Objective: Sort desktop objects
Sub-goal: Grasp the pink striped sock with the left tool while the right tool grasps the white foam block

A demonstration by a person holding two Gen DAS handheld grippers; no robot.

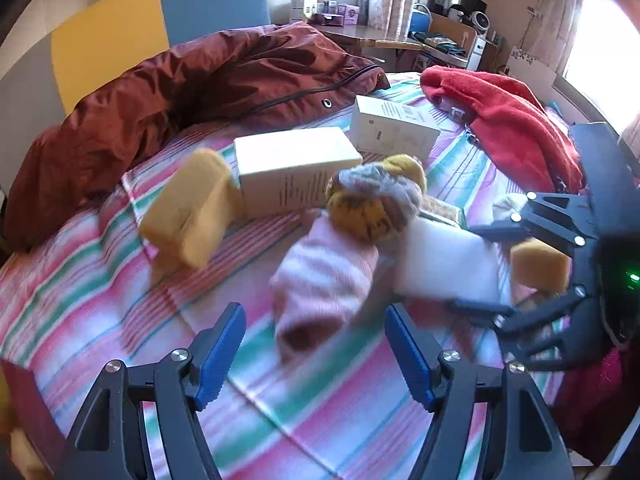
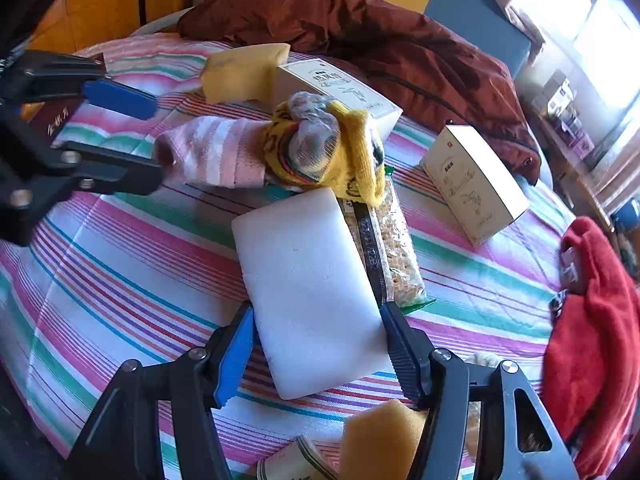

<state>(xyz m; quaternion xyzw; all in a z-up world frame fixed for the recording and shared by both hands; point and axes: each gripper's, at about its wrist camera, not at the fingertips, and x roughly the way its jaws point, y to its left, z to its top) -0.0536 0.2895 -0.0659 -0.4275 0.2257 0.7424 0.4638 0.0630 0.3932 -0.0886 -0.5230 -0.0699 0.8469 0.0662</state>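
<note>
A white foam block [image 2: 308, 280] lies on the striped cloth [image 2: 120, 272], and my right gripper [image 2: 316, 344] is shut on its near end, one pad on each long side. In the left wrist view that right gripper [image 1: 468, 268] reaches in from the right around the same block [image 1: 440, 264]. A pink striped sock [image 1: 320, 276] lies just ahead of my left gripper [image 1: 316, 360], which is open with the sock's cuff between its fingertips, untouched. A yellow sock bundle [image 2: 320, 144] with mesh over it rests against the pink sock [image 2: 212, 152].
Two cream boxes [image 1: 292, 168] [image 1: 392, 128] lie behind the socks. A yellow sponge [image 1: 188, 208] leans on the nearer box; another sponge [image 2: 380, 436] sits under my right gripper. A snack pack [image 2: 396, 256] lies beside the foam block. A maroon jacket [image 1: 200, 80] and a red towel [image 1: 512, 120] border the cloth.
</note>
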